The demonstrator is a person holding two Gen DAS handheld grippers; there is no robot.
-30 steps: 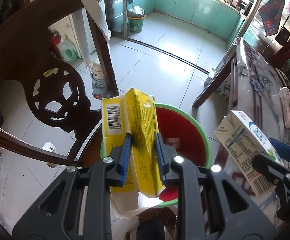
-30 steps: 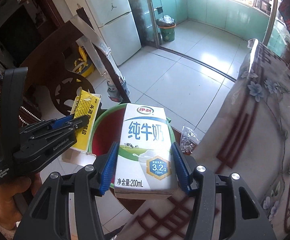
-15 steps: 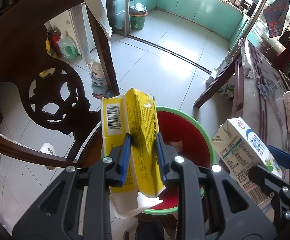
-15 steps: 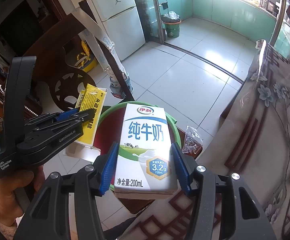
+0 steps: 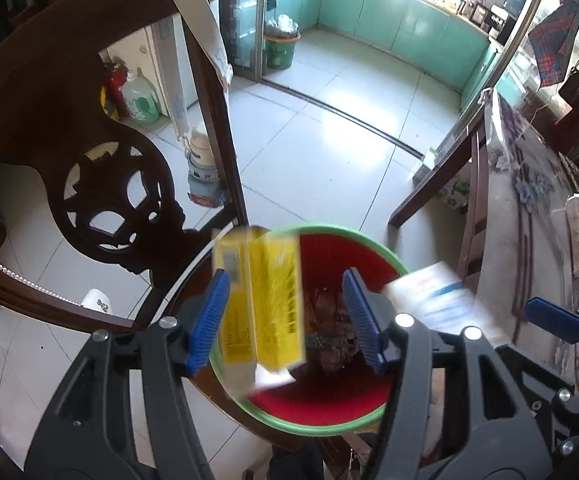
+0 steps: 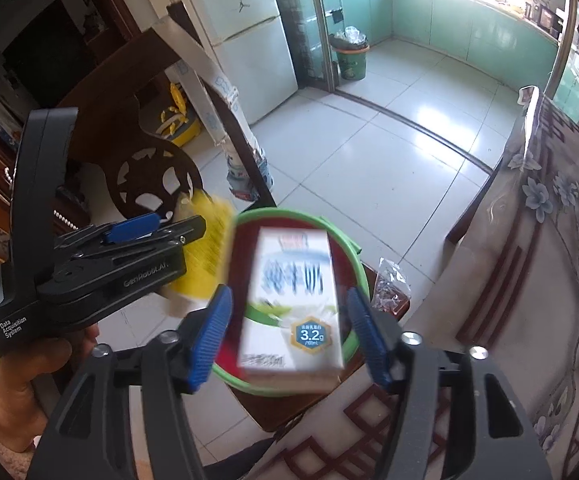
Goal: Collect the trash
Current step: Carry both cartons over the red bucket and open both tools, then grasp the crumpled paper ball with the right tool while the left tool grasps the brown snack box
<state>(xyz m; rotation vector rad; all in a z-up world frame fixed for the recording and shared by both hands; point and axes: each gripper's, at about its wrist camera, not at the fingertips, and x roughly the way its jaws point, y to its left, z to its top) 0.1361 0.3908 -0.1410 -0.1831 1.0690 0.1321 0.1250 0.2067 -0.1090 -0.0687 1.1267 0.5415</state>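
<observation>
Between the pads of the left hand-held gripper (image 5: 287,320), the yellow carton (image 5: 265,304) is motion-blurred and clear of the far pad, at most brushing the near one: jaws are opening, grip released, carton dropping. Directly under it sits the red bin (image 5: 329,404) with the green rim, some dark trash already at the bottom.

Same story at the right hand-held gripper (image 6: 289,334): its jaws are opening too, the milk carton (image 6: 293,308) is blurred, with visible gaps to both blue pads. It hangs over the near rim of the bin (image 6: 345,248), so it may clip the edge rather than fall clean; can't tell from these views.

Just beyond the bin from the right hand-held gripper, a small clear plastic wrapper (image 6: 391,288) lies on the dark wooden surface the bin stands on. That looks like remaining trash.

Off to the right of both hand-held grippers, the table (image 6: 529,280) with the floral cover carries a few more items at its far edge in the left wrist view, too small to identify.

Behind the left hand-held gripper's drop zone is a carved dark wooden chair (image 5: 101,184); the person's hand (image 6: 29,364) holds that gripper's handle.

Progress, my read: two cartons effectively delivered once they land. Left to do: the wrapper, plus a check of the table for anything else. Roughly mid-task.
</observation>
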